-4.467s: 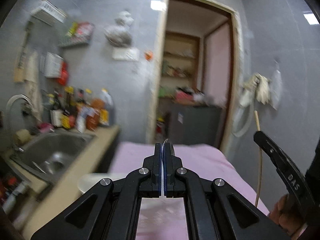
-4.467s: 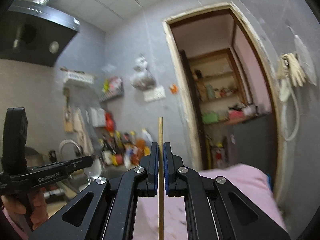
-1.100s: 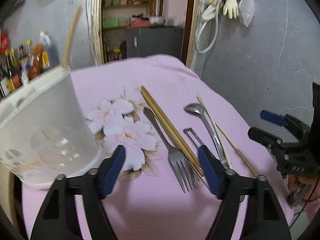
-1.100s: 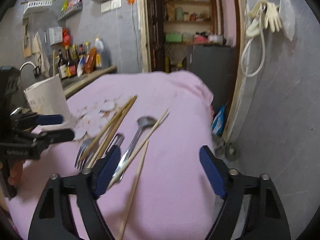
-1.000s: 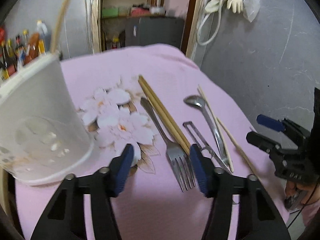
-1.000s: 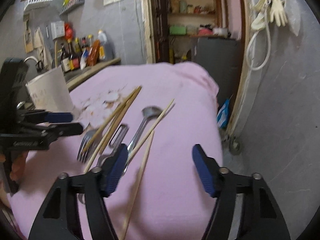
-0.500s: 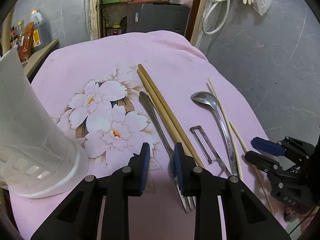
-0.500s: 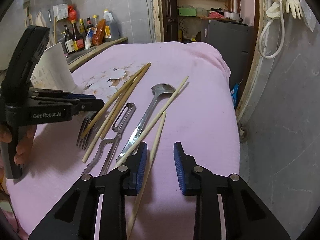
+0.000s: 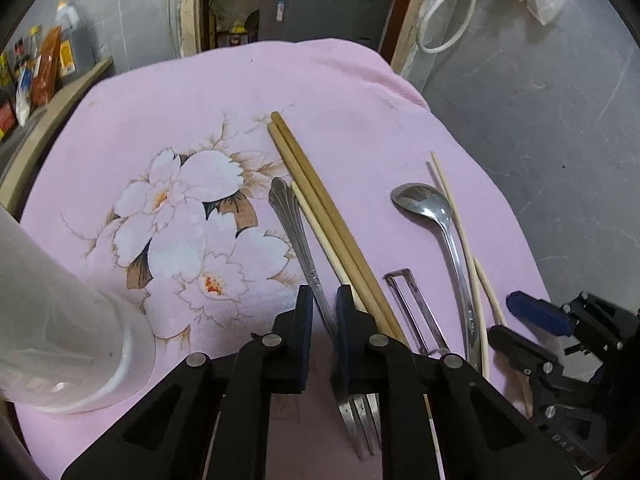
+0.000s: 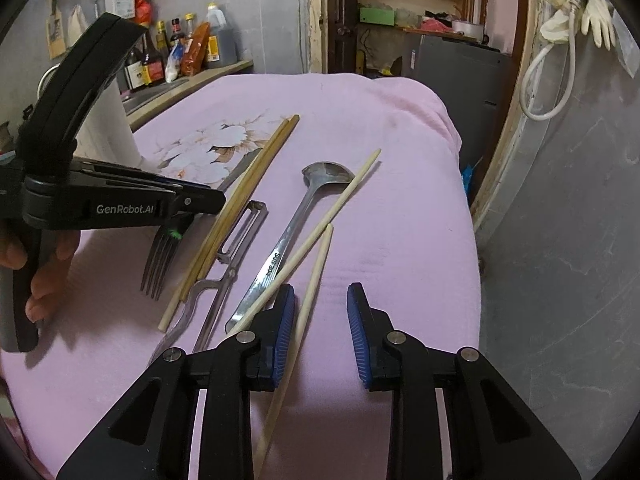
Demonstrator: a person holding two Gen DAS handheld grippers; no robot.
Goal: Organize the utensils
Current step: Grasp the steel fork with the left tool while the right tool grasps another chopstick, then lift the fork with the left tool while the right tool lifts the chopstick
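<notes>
step: left gripper (image 9: pixel 320 304) picking the fork (image 9: pixel 298 236) off the cloth (image 9: pixel 160 92)
left: narrowed round the handle, looks barely touching
right: right gripper (image 10: pixel 320 316) wide, chopstick (image 10: pixel 308 300) between
next: squeeze, lift to cup (image 9: pixel 48 312)

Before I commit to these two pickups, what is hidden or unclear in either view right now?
- Left wrist view: the silver fork's neck sits behind the left gripper; contact unclear.
- Same view: the white plastic holder is cut off by the frame edge; contents unseen.
- Right wrist view: the pale chopstick's near end passes under the right gripper.
</notes>
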